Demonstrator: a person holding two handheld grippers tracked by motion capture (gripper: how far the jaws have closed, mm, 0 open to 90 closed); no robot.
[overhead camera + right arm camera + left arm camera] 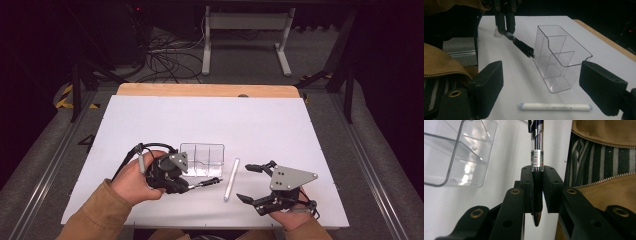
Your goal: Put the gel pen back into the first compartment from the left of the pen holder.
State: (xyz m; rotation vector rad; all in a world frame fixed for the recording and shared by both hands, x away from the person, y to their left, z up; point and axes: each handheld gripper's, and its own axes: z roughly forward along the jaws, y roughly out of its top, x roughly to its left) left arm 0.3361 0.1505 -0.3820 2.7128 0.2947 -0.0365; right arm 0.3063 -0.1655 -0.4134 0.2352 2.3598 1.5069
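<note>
Pen in my left gripper: jaws narrow, pads clamped on the barrel near its tapered end, the rest sticking out toward the organizer. In the right gripper view the pen's dark tip hangs just beside the organizer's near wall; touching or a hair apart, I cannot tell. I judge the pen light and stiff, with a slick chrome-and-clear barrel that could slide or pivot in a grip this far off centre; a hold nearer the middle would steady it. Organizer is clear plastic with dividers, standing on the white table; probably light, rigid, and easy to shove or tip if the pen knocks its wall. Marker, white, lies flat on the table between the organizer and my right gripper, whose jaws stand wide with nothing between them. It looks light, smooth and round, so it may roll; I would take it across the middle. Hard to make out: marker print is too small to read, organizer edges wash out against the table from above, and the left gripper view crops the pen's far end.
</note>
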